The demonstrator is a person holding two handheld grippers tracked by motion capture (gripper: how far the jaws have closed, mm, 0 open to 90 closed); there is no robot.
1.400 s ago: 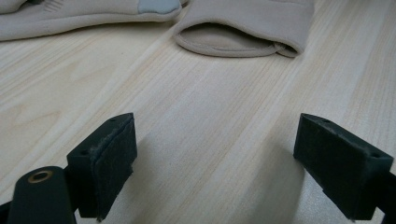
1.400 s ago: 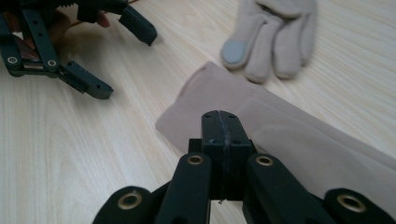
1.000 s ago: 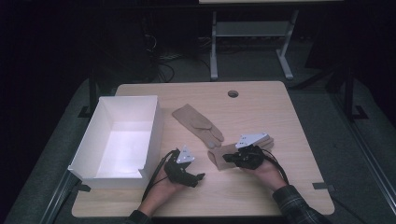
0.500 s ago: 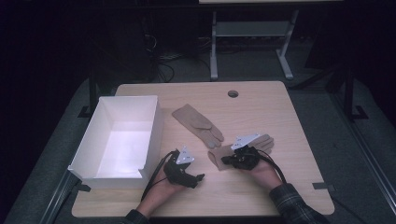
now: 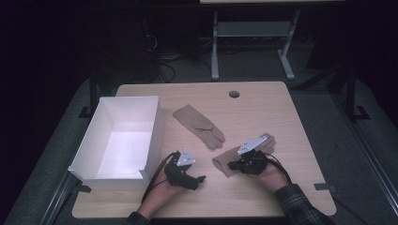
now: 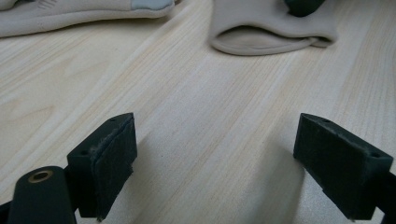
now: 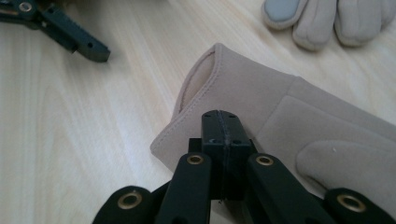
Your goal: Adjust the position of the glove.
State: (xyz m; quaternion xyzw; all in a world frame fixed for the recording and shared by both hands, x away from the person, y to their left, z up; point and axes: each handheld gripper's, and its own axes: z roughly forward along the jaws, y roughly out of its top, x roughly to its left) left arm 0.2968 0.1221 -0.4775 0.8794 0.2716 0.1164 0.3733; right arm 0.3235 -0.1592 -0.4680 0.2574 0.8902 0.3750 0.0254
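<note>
Right gripper (image 7: 219,126) is resting with jaws clenched together over the cuff of the near glove (image 7: 289,126); whether any fabric is pinched between them is unclear. This glove is lying on the table (image 5: 291,117), long axis running from the cuff, facing the left gripper (image 5: 199,179), away toward the right. The left gripper is waiting with jaws spread, nothing held, just beside the cuff. The second glove (image 5: 199,124) is lying farther off, near the white box (image 5: 155,126).

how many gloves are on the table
2. One tan glove lies flat near the table's middle, right of the white box. The other glove lies nearer the person, under the shut right claw. None seem hidden.
</note>
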